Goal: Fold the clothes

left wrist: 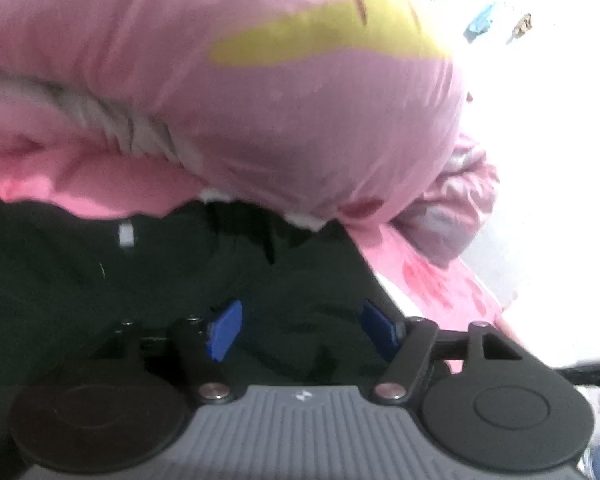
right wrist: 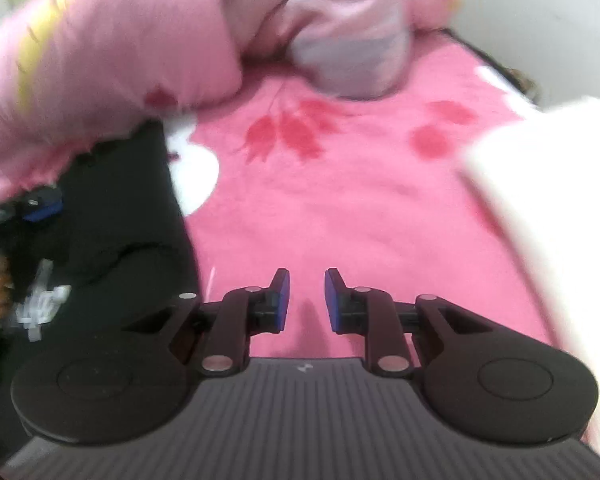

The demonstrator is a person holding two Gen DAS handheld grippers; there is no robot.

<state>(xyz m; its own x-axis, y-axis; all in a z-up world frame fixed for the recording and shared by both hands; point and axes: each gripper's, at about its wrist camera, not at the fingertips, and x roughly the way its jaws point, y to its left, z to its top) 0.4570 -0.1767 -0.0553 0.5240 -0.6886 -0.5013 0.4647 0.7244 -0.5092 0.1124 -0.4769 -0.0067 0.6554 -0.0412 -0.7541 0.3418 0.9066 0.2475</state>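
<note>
Two hand-held grippers work over a bed: the left gripper (left wrist: 300,332), its blue pads spread wide and holding nothing, hovers low above a dark garment (left wrist: 100,280) lying flat, likely the next piece to fold. The right gripper (right wrist: 306,300), jaws slightly apart and empty, points along the pink flowered blanket (right wrist: 340,208), a white cloth (right wrist: 548,184) at its right edge. Beyond, a bulky pink quilt (left wrist: 260,100) with a yellow patch is heaped, apparently pushed aside for folding room.
</note>
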